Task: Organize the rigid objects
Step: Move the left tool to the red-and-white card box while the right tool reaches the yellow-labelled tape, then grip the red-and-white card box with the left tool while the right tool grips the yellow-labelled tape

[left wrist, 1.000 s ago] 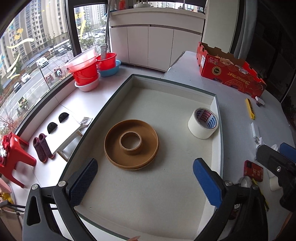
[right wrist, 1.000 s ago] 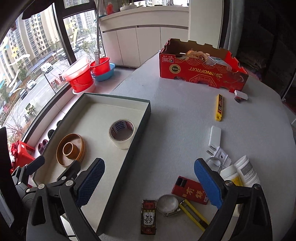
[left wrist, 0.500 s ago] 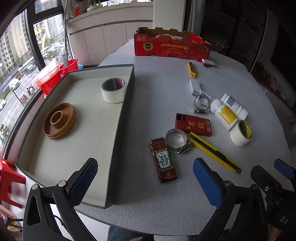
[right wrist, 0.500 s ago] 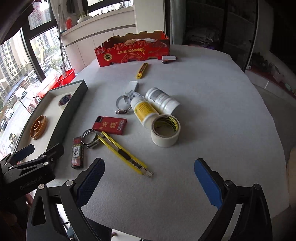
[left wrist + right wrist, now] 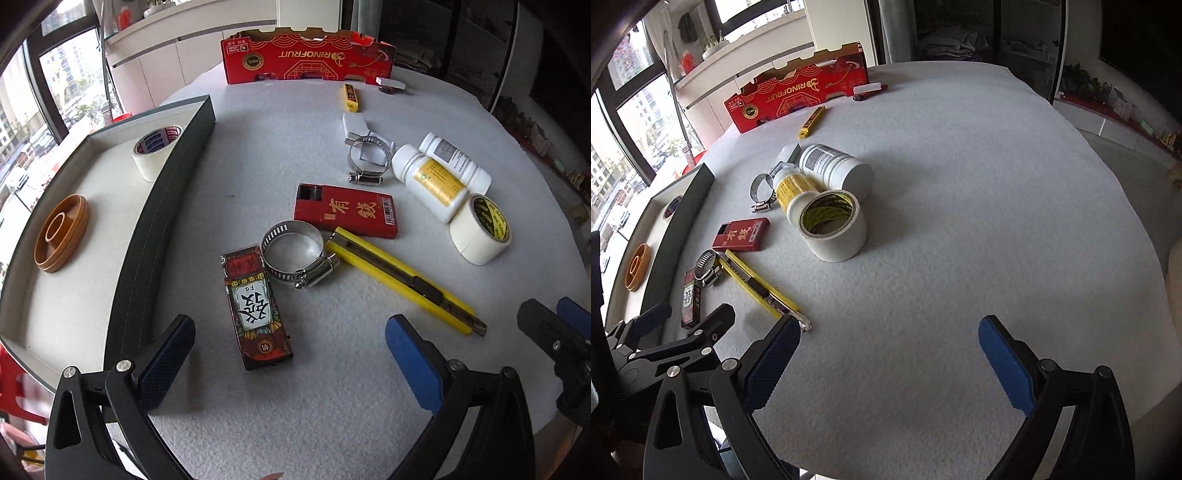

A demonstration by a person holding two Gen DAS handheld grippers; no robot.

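Observation:
My left gripper [image 5: 290, 356] is open above the table's near edge, with a patterned dark box [image 5: 256, 307] lying between and just beyond its fingers. A hose clamp [image 5: 297, 254], a yellow utility knife [image 5: 402, 280], a red box [image 5: 347, 210], two white bottles [image 5: 430, 181] and a white tape roll [image 5: 480, 230] lie scattered further out. The grey tray [image 5: 162, 218] at left holds a brown ring dish [image 5: 61, 233] and a second tape roll [image 5: 155, 152]. My right gripper [image 5: 886, 363] is open over bare felt, near the knife's tip [image 5: 803, 325].
A red cardboard carton [image 5: 308, 57] stands at the table's far edge. A small yellow cutter [image 5: 351, 96], a white block [image 5: 356, 127] and another hose clamp [image 5: 367, 158] lie past the red box. The right half of the table [image 5: 997, 203] is bare felt.
Both grippers have swung right, away from the tray and toward the loose items. The left now sits closer over the patterned box; the right faces the open felt.

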